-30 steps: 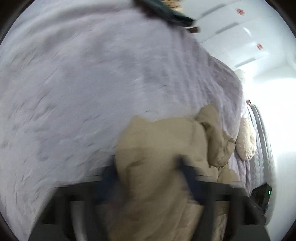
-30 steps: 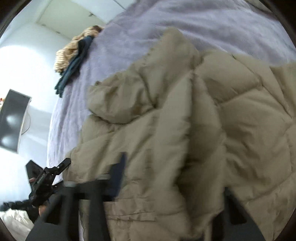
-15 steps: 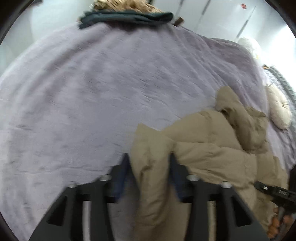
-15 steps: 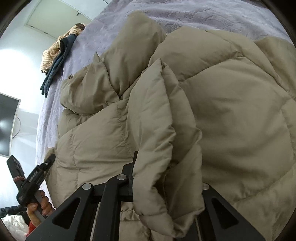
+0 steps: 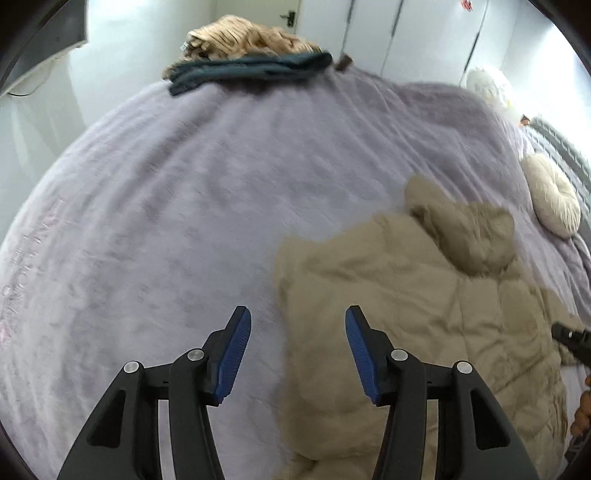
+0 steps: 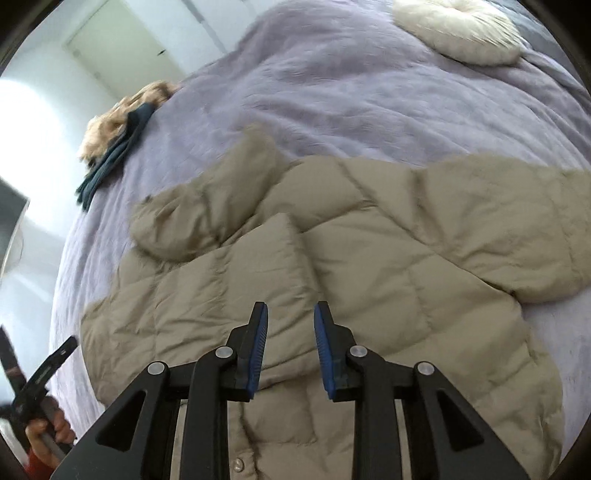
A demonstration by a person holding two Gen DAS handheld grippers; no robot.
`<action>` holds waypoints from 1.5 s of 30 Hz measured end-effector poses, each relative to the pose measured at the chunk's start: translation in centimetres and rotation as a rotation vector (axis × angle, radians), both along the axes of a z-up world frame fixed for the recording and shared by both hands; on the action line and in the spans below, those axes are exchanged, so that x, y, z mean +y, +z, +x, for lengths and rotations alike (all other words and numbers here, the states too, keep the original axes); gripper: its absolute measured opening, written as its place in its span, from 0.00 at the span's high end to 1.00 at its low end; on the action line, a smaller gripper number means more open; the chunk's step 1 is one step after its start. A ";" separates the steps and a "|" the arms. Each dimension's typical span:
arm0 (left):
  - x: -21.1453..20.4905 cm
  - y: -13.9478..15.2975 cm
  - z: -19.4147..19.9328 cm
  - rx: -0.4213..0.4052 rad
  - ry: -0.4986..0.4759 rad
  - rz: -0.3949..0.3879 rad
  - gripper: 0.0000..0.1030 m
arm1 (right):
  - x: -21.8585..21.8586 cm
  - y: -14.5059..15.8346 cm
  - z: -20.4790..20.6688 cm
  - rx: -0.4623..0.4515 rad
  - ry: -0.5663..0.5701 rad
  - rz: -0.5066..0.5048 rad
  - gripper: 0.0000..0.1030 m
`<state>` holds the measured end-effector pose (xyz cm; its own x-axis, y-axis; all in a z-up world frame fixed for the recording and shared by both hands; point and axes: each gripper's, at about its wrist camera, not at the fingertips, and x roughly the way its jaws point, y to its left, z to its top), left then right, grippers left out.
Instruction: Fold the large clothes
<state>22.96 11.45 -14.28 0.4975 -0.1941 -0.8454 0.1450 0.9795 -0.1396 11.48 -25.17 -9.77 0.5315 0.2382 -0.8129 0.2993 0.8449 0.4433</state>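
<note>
A beige puffer jacket (image 5: 406, 295) lies spread on the bed, its hood (image 5: 469, 229) toward the far side. In the right wrist view the jacket (image 6: 388, 258) fills the middle, with one panel (image 6: 258, 266) folded over its front. My left gripper (image 5: 297, 314) hangs open above the jacket's left edge and the blanket, nothing between its blue pads. My right gripper (image 6: 290, 308) hovers over the folded panel; its jaws are opening, with nothing between them. The left gripper (image 6: 40, 373) also shows at the lower left, held by a hand (image 6: 48, 424).
A lilac fleece blanket (image 5: 184, 184) covers the bed. A pile of tan striped and dark teal clothes (image 5: 251, 59) sits at the far edge. A round cream cushion (image 5: 554, 199) lies right of the jacket. White cupboard doors (image 5: 406, 29) stand behind.
Both grippers let go of the jacket folds they were pinching and drew up and back. The folded panel now lies flat on the jacket. The left wrist view rolled level.
</note>
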 end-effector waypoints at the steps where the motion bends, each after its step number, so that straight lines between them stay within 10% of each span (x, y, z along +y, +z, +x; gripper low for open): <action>1: -0.4 -0.6 -0.2 0.014 0.004 0.010 0.47 | 0.6 -0.4 0.3 0.004 0.030 0.002 0.72; 10: 0.0 -6.5 -0.2 0.103 0.080 0.013 0.25 | 1.6 -7.0 2.0 0.102 0.072 0.009 0.77; 23: -1.1 -2.1 -1.0 0.111 0.138 0.050 0.25 | -0.9 -4.0 -1.0 0.089 0.043 0.121 0.73; 45: -18.7 1.1 -9.8 0.182 -0.203 0.091 0.25 | -14.0 -6.1 -13.1 0.140 -0.285 0.327 0.48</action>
